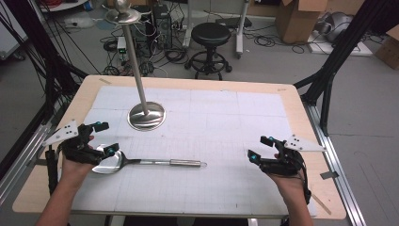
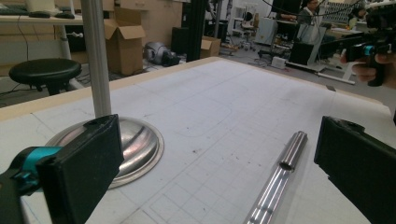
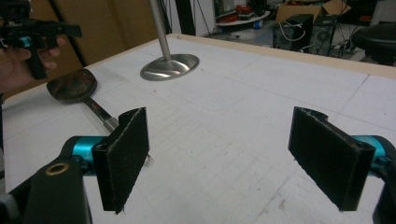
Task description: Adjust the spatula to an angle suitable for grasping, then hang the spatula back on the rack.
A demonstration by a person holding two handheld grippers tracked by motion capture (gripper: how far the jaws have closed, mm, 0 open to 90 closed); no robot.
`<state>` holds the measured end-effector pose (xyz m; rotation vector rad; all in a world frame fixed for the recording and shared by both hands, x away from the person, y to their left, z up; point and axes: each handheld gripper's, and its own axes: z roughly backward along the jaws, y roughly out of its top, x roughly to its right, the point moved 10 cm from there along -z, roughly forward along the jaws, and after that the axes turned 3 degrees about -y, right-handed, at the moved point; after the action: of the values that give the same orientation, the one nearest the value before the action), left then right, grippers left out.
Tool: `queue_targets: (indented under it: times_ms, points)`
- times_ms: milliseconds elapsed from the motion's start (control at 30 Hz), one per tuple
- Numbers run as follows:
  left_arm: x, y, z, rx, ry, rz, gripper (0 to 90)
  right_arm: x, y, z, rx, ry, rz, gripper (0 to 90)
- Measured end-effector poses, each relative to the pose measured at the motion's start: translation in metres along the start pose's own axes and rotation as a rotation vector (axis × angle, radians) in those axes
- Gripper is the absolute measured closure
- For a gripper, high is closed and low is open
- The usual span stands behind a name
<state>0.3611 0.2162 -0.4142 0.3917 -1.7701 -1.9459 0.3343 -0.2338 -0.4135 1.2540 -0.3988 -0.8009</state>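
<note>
Steel catches the light on the table: a big spoon (image 1: 141, 163) lies flat on the white gridded mat (image 1: 226, 122), its bowl right by the left gripper (image 1: 104, 138) and its handle running away from that gripper toward the right one. From above, the left gripper's near fingertip sits just at the rim of the bowl, perhaps over it; I cannot tell whether it touches. Its jaws stand wide apart and hold nothing. In the left gripper view the handle (image 2: 279, 181) stretches forward between the two black pads, closer to the right-hand pad (image 2: 359, 168), with its hollow end pointing away from the gripper.

Ahead of the left gripper and a little to its left stands a metal stand (image 1: 146, 115), a domed base with a thin pole rising from it. The base is near the left-hand pad (image 2: 81, 168) in that view, well clear of the spoon.

The right gripper (image 1: 263, 148) hovers over the mat well apart from the spoon, beyond the handle's tip. Its jaws gape wide too, empty. In the right gripper view the spoon (image 3: 79, 93) lies ahead and to the left, its handle passing behind the left pad (image 3: 122, 158), the stand's base (image 3: 170, 66) farther ahead.
</note>
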Motion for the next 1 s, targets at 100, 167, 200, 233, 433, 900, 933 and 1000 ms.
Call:
queue_targets:
  times_ms: [100, 167, 200, 233, 433, 900, 933, 1000]
  points:
    - [0.002, 0.000, 0.002, -0.002, -0.003, -0.005, 1.8, 0.000, 0.004, -0.003, 0.015, -0.004, 0.020, 19.3]
    - [0.005, 0.001, 0.002, -0.006, -0.014, -0.011, 1.7, -0.001, 0.007, -0.003, 0.020, -0.010, 0.024, 19.3]
    - [0.006, 0.001, 0.002, -0.003, -0.017, -0.016, 1.7, -0.001, 0.008, -0.004, 0.021, -0.009, 0.026, 19.3]
    - [0.007, 0.002, 0.002, 0.001, -0.020, -0.015, 1.8, -0.002, 0.010, -0.005, 0.021, -0.007, 0.029, 19.0]
    - [0.011, 0.000, -0.002, -0.009, -0.034, -0.015, 1.8, -0.007, 0.013, -0.012, 0.009, 0.011, 0.051, 18.0]
    - [0.027, 0.008, -0.016, -0.040, -0.086, -0.053, 1.7, -0.002, 0.013, -0.002, 0.021, -0.005, 0.051, 18.0]
    - [0.030, 0.009, -0.019, -0.047, -0.098, -0.057, 1.7, -0.001, 0.013, -0.002, 0.021, -0.007, 0.052, 18.0]
    - [0.037, 0.008, -0.024, -0.081, -0.126, -0.054, 1.8, 0.001, 0.011, -0.002, 0.017, -0.015, 0.050, 18.0]
